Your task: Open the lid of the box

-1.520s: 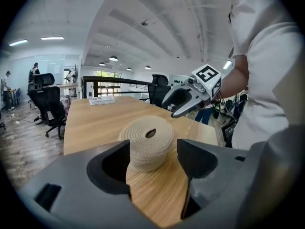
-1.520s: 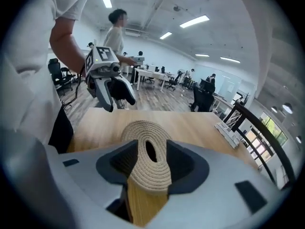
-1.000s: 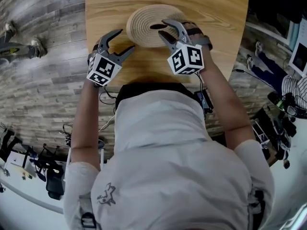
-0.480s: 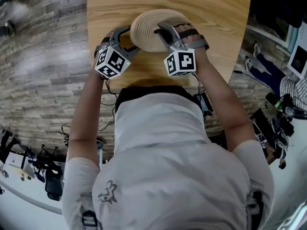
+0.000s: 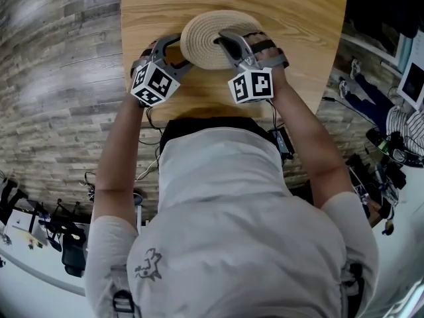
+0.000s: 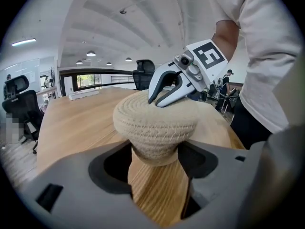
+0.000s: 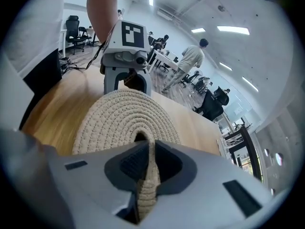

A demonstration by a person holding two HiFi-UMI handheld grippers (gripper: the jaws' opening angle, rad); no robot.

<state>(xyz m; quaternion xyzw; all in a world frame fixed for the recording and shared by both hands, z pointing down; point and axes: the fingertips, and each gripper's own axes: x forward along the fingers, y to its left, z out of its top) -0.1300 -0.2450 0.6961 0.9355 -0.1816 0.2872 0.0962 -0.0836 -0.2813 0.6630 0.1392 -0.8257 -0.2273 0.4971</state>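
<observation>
Over table (image 5: 298,18), down-tilted left gripper (image 5: 179,53), jaws clamping box (image 6: 155,152); right gripper (image 5: 222,42), jaws just closed on lid (image 7: 124,118) loop (image 7: 145,185)

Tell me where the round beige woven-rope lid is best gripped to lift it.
Grip the upright rope loop at the centre of the round beige woven-rope lid, coming from above with the jaws across its thin sides; the rim looks too wide. The right gripper, jaws just closing, pinches it.

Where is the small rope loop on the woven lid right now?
In the right gripper view, the beige rope loop stands at the middle of the round woven lid, pinched by the right gripper, whose jaws have just been closing.
</observation>
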